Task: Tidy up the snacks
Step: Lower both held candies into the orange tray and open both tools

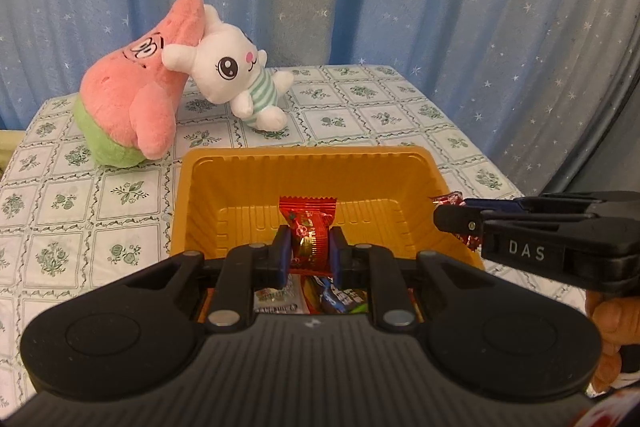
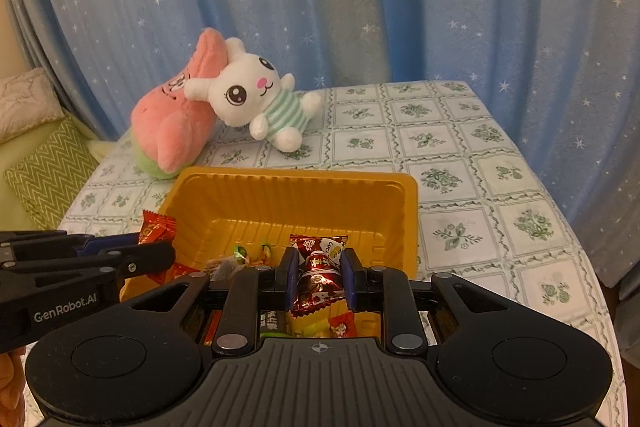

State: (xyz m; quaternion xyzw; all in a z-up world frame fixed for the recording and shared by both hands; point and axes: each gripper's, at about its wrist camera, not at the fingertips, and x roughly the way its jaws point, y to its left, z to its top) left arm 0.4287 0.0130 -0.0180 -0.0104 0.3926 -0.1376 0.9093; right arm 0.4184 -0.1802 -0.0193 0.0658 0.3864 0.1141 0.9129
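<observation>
Blue star-printed curtains are hanging behind a table spread with a green floral tablecloth [image 2: 480,187].

At the centre of the left wrist view, the left gripper [image 1: 310,251] is pinching a red foil-wrapped candy [image 1: 308,227] between its blue pads [image 1: 283,251], with the crimped end standing up toward 12 o'clock over the orange ribbed plastic tray [image 1: 208,195]. In the right wrist view the right gripper [image 2: 320,277] is likewise clamping a dark red foil candy with a printed label [image 2: 320,267], held above the near part of the same tray. Each tool is showing at the edge of the other's view: the right one enters at 3 o'clock, the left one at 9 o'clock.

The step in hand is judged to be dropping both candies into the tray. To do it well, each gripper should be lowering until its candy is below the rim before spreading its fingers, so the slick foil is not bouncing out. The tips are close together, so releasing one at a time seems safer. Loose wrapped snacks [image 2: 248,255] are already lying on the tray floor.

Farther out, at 10 o'clock, a pink star-shaped plush toy [image 1: 132,99] and a white rabbit plush in a striped shirt [image 1: 236,75] are leaning together, well apart from the work.
</observation>
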